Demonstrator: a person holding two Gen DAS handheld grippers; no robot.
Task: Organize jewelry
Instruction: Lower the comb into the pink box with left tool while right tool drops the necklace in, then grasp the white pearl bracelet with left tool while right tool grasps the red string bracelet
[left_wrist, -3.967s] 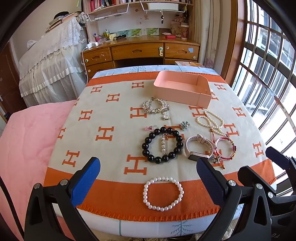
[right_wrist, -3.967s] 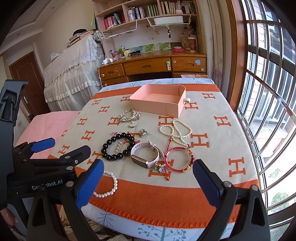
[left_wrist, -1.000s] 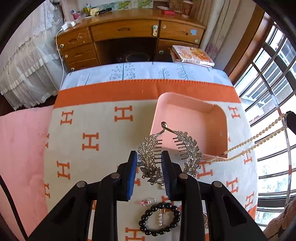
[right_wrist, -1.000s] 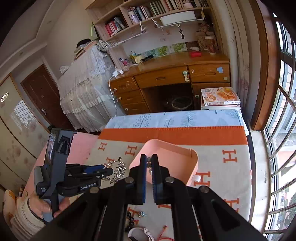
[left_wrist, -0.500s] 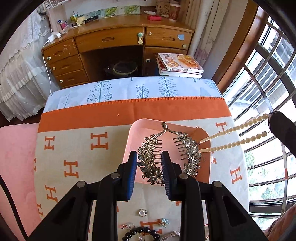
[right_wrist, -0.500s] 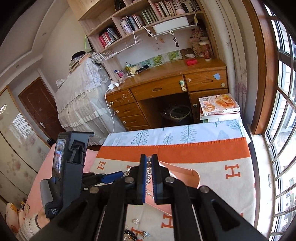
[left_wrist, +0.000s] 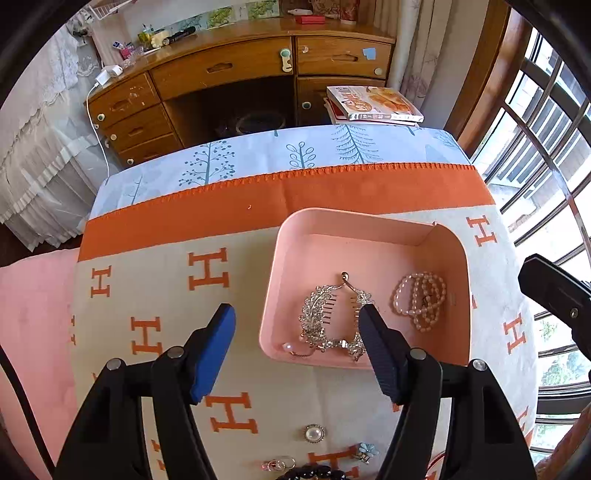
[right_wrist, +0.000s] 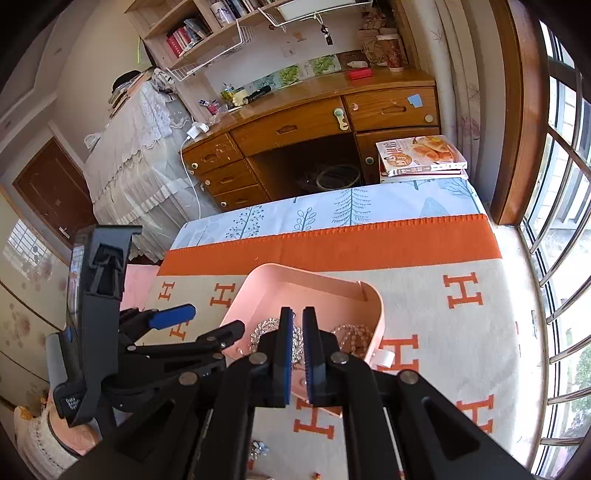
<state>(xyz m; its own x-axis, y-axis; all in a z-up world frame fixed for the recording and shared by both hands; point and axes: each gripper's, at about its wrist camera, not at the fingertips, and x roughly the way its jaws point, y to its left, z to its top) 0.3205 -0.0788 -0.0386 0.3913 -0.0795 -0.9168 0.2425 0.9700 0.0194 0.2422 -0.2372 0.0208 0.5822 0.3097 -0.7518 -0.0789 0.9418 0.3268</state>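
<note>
A pink box (left_wrist: 373, 230) stands on the H-patterned blanket (left_wrist: 207, 273). Inside it lie a silver leaf hair comb (left_wrist: 325, 321) and a coiled pearl necklace (left_wrist: 419, 299). My left gripper (left_wrist: 297, 332) is open and empty, held above the box's near left wall. My right gripper (right_wrist: 297, 325) has its pads almost together with nothing between them, held over the box (right_wrist: 317, 277); the comb (right_wrist: 264, 332) and the pearls (right_wrist: 351, 336) show behind its fingers. The left gripper (right_wrist: 203, 321) also shows at the left of the right wrist view.
A pearl brooch (left_wrist: 314, 432), a small flower brooch (left_wrist: 365, 452), a pink ring clip (left_wrist: 277, 464) and black beads (left_wrist: 314, 472) lie on the blanket near me. A wooden desk (left_wrist: 236, 74) and books (left_wrist: 373, 105) stand beyond the table. Windows are at the right.
My left gripper opened and the silver comb dropped into the pink box. The pearl necklace left my right gripper and now lies coiled in the box. Both grippers lowered toward the box.
</note>
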